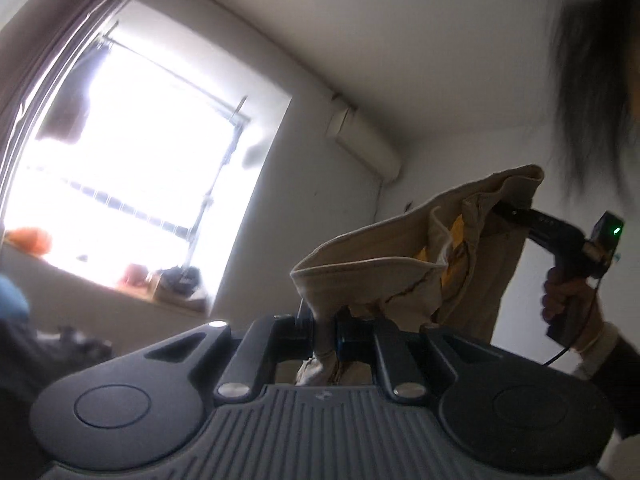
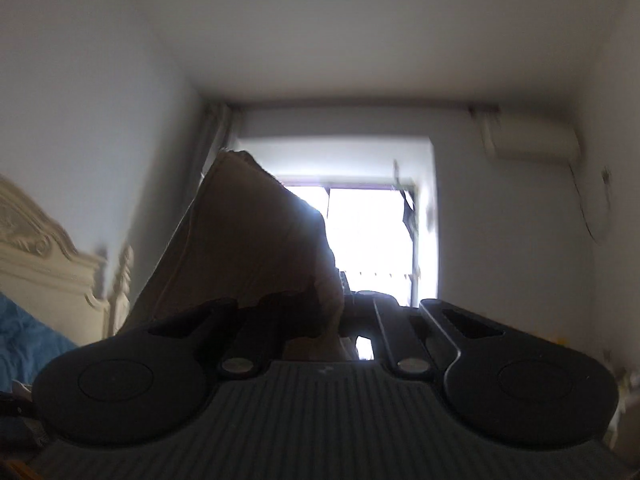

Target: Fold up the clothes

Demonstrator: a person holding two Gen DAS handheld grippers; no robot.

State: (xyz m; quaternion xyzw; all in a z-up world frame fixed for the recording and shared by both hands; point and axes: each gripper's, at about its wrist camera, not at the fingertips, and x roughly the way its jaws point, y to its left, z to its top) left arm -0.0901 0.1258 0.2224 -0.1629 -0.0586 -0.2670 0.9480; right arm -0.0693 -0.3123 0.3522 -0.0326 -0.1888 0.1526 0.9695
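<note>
A beige pair of trousers (image 1: 380, 240) hangs in the air, waistband up, its lining and a yellow label showing. My left gripper (image 1: 324, 330) is shut on one end of the waistband. My right gripper (image 1: 502, 210) is shut on the other end, higher and to the right, held by a hand (image 1: 568, 292). In the right wrist view the trousers (image 2: 248, 240) are a dark backlit shape rising from the shut right gripper (image 2: 332, 320). Both cameras point up toward the ceiling.
A bright window (image 1: 132, 168) fills the left, with objects on its sill. An air conditioner (image 1: 364, 140) hangs on the wall. The person's dark hair (image 1: 592, 80) is at the right. A white headboard (image 2: 44, 256) and blue bedding (image 2: 28, 340) are at the lower left.
</note>
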